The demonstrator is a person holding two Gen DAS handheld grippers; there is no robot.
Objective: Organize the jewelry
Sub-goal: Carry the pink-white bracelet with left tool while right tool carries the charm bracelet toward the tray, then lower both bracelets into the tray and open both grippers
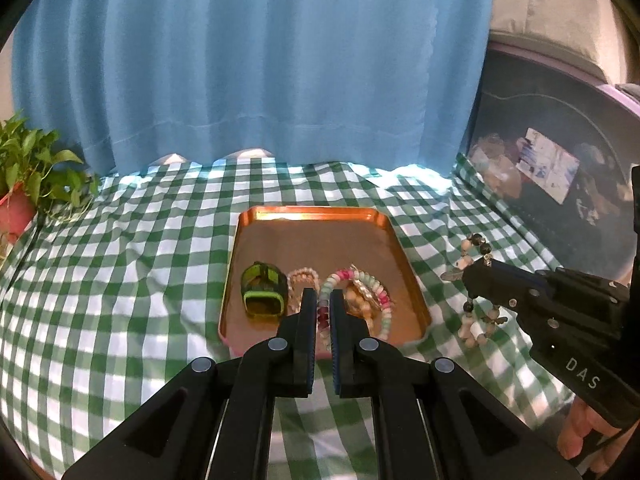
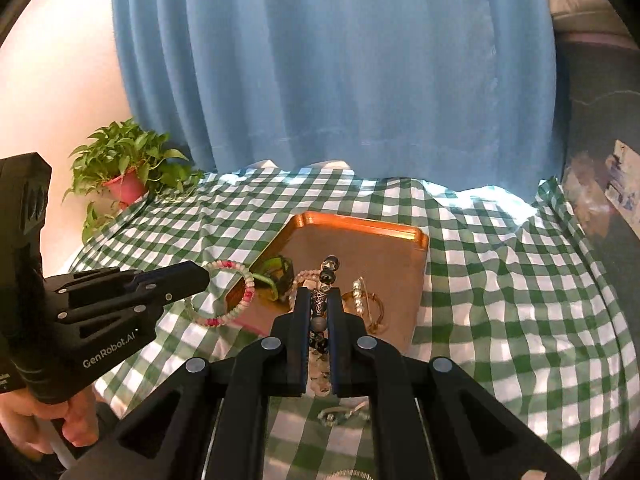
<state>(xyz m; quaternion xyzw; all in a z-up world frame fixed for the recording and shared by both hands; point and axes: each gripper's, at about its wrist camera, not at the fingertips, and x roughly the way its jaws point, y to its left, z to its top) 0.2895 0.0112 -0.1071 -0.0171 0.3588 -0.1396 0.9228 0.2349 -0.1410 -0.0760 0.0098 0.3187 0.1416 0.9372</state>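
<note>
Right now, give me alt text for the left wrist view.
The left gripper is shut on a pink-and-white bead bracelet above a copper tray holding a green watch. The right gripper holds a beaded bracelet over checked cloth.

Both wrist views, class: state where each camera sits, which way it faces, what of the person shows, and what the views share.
Left wrist view: on the left gripper, facing forward and down over the copper tray; jaws shut on a pink-and-white bead bracelet; a hand shows.
Right wrist view: on the right gripper, facing the tray, shut on a dark-beaded bracelet; a hand shows.
Shared: tray, green watch, checked cloth, blue curtain, potted plant.
</note>
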